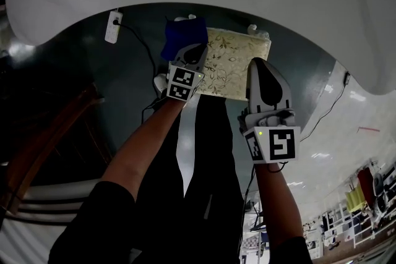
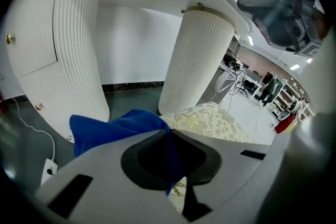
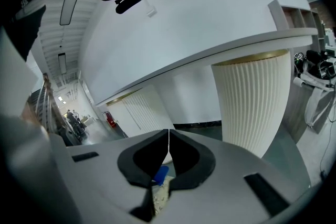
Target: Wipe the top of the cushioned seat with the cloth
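My left tongs are clenched on a fold of the blue fabric cloth, which bunches at the far left corner of the cream floral cushioned seat. My right tongs are pressed together, empty, over the seat's right edge.

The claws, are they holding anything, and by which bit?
The left claw pinches the blue cloth by a thin fold, the rest bunching out past its tips. The right claw is shut on nothing.

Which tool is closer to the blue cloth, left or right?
Left. The left tool is shut on the blue cloth at the cushioned seat's left corner; the right tool is shut, empty, by the seat's right edge.
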Tool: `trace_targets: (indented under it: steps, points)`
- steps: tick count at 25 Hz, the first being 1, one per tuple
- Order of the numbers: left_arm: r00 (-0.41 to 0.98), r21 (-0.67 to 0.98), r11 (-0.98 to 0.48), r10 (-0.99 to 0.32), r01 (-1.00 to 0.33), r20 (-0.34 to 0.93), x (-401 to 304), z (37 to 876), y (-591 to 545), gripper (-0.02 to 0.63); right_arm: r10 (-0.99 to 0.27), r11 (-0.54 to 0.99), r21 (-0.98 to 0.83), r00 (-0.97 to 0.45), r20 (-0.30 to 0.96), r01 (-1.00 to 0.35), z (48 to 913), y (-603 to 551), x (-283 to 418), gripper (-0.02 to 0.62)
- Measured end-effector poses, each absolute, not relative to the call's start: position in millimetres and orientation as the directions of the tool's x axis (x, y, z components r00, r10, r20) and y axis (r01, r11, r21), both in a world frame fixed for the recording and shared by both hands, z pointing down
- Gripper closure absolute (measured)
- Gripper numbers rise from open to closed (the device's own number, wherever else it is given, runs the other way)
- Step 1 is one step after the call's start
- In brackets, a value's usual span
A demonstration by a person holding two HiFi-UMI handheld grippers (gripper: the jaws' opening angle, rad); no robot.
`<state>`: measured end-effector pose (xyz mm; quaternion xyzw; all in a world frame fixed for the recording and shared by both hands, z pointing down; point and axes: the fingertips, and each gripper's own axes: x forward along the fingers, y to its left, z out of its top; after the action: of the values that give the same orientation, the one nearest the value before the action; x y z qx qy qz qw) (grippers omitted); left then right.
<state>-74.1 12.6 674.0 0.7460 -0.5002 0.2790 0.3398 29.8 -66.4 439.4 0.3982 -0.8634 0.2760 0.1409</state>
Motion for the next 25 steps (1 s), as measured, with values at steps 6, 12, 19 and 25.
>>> trace_targets:
  steps: [6, 12, 19, 25]
  points:
    - [0.32, 0.201, -0.263, -0.565, -0.943, 0.76, -61.3, 674.8, 8.3, 0.571, -0.622, 0.511, -0.345, -0.616, 0.484, -0.787, 450.3, -67.8, 33.5, 0.558]
    - [0.329, 0.205, -0.273, -0.56, -0.94, 0.76, -51.8, 673.9, 6.1, 0.571, -0.638, 0.483, -0.343, -0.592, 0.493, -0.806, 476.0, -66.8, 43.0, 0.558]
    - [0.335, 0.221, -0.264, -0.55, -0.939, 0.765, -39.9, 678.8, 9.0, 0.571, -0.644, 0.492, -0.325, -0.589, 0.489, -0.808, 501.0, -74.6, 49.6, 0.558]
    - [0.326, 0.211, -0.262, -0.558, -0.942, 0.763, -34.6, 673.9, 2.2, 0.571, -0.629, 0.494, -0.287, -0.566, 0.533, -0.82, 525.4, -74.1, 57.6, 0.558]
